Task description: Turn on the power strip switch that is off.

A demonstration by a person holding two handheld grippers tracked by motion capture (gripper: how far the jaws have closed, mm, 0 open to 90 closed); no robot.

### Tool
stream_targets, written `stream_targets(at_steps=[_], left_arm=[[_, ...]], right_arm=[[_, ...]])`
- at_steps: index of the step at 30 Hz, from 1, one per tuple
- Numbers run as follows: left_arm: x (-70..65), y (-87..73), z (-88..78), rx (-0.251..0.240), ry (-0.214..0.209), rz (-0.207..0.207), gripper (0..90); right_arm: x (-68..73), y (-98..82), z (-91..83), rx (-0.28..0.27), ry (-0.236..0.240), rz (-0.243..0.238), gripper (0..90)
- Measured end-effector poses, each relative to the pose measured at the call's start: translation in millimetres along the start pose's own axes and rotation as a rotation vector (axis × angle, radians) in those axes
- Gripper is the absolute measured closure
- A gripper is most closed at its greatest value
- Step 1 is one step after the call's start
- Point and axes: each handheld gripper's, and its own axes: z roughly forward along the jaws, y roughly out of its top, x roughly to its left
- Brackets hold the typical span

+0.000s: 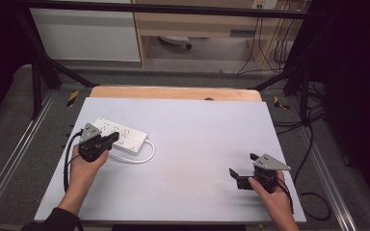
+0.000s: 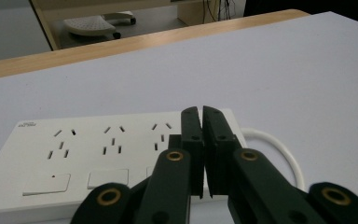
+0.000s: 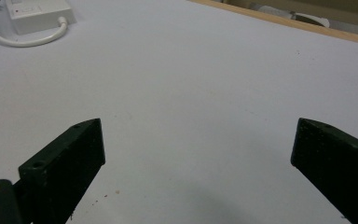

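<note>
A white power strip (image 1: 120,135) with several sockets and switches lies flat at the left of the white table top, its white cable (image 1: 142,155) curling off its right end. My left gripper (image 1: 110,139) hovers over the strip's near edge, jaws pressed together with nothing between them. From the left gripper view the strip (image 2: 88,149) spreads out just beyond the shut gripper (image 2: 201,112). My right gripper (image 1: 241,166) sits low over bare table at the right front, jaws wide apart and empty. The right gripper view has the gripper (image 3: 198,144) open, and the strip's end (image 3: 37,14) far off at top left.
The white table top (image 1: 197,139) has a wooden strip (image 1: 173,92) along its far edge. Black frame rails run along both sides, with cables on the floor at the right (image 1: 313,144). A wooden cabinet (image 1: 197,29) stands beyond the table.
</note>
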Motion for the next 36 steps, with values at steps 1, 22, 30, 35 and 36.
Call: stream_targets(at_steps=[1,22,30,35,36], left_arm=[[0.2,-0.2,0.5,0.000,0.003,0.000,88.2],[9.2,-7.2,24.0,0.055,0.011,0.002,90.0],[11.0,-9.0,25.7,0.073,0.020,0.005,90.0],[12.0,-9.9,27.9,0.084,0.028,0.008,90.0],[12.3,-10.0,28.4,0.085,0.028,0.009,90.0]], right_arm=[[0.0,0.0,0.0,0.000,0.001,0.002,3.4],[-3.9,-0.8,-3.0,-0.005,-0.006,0.013,3.0],[-3.9,-0.8,-2.8,0.000,-0.003,0.010,3.0],[-4.0,-0.8,-2.8,0.001,-0.004,0.011,3.0],[-4.0,-0.8,-2.8,0.001,-0.004,0.011,3.0]])
